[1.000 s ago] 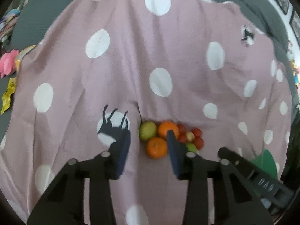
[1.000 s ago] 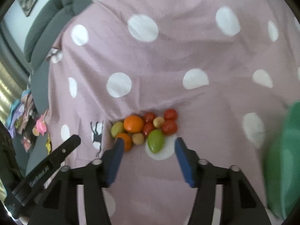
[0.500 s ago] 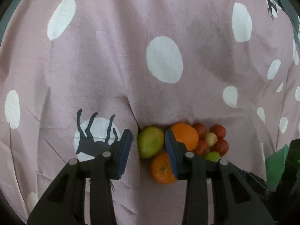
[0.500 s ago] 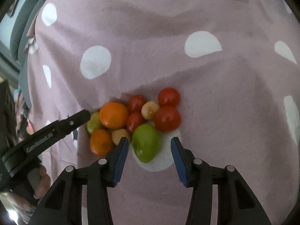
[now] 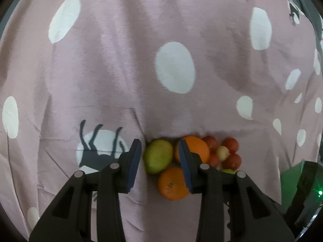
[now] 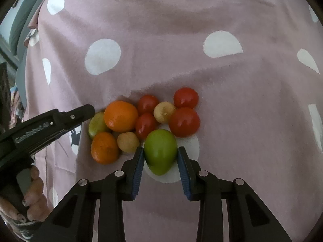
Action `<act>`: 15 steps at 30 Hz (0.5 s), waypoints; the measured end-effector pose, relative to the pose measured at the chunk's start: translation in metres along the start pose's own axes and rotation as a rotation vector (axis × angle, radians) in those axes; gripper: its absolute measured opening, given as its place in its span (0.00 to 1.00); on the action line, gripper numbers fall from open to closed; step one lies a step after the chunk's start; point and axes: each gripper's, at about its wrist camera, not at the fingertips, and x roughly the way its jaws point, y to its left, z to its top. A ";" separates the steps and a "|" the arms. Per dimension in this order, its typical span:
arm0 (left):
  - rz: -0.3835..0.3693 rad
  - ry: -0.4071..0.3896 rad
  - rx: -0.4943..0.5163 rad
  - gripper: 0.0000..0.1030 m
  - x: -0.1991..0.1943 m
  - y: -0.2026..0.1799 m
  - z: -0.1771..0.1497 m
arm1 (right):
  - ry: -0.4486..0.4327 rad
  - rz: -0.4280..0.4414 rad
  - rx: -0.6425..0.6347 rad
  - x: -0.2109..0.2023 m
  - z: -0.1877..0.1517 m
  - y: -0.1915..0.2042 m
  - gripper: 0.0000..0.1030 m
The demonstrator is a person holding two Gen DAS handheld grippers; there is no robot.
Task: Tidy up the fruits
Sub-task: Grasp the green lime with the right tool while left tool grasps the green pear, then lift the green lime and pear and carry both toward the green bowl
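Note:
A pile of fruit lies on a pink cloth (image 6: 181,40) with white dots. It has two oranges (image 6: 121,116) (image 6: 104,148), several red tomatoes (image 6: 184,122), two small pale fruits (image 6: 164,112) and a yellow-green fruit (image 6: 97,124). A green fruit (image 6: 160,151) sits at the near edge. My right gripper (image 6: 160,150) is closing on it, and both blue pads touch its sides. My left gripper (image 5: 159,147) straddles the yellow-green fruit (image 5: 158,155), with small gaps at its pads. An orange (image 5: 173,183) lies just below.
A horse figure (image 5: 97,151) is printed on the cloth left of the pile. A green object (image 5: 290,181) shows at the lower right behind the right gripper's body. A hand (image 6: 30,191) holds the left gripper's handle. Grey sofa cushions (image 6: 20,20) rise at the far left.
Both grippers came down close to the fruit pile. The right jaws narrowed onto the green fruit. The left gripper moved over the yellow-green fruit at the same width.

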 end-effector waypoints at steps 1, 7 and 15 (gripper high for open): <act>0.001 0.001 0.002 0.35 -0.001 -0.001 0.000 | 0.001 0.002 0.005 0.000 -0.001 -0.002 0.34; 0.005 0.021 0.043 0.35 0.011 -0.012 -0.004 | -0.015 -0.002 0.046 -0.021 -0.002 -0.025 0.34; 0.002 0.044 -0.007 0.36 0.015 -0.001 -0.003 | -0.055 0.022 0.042 -0.060 -0.010 -0.040 0.34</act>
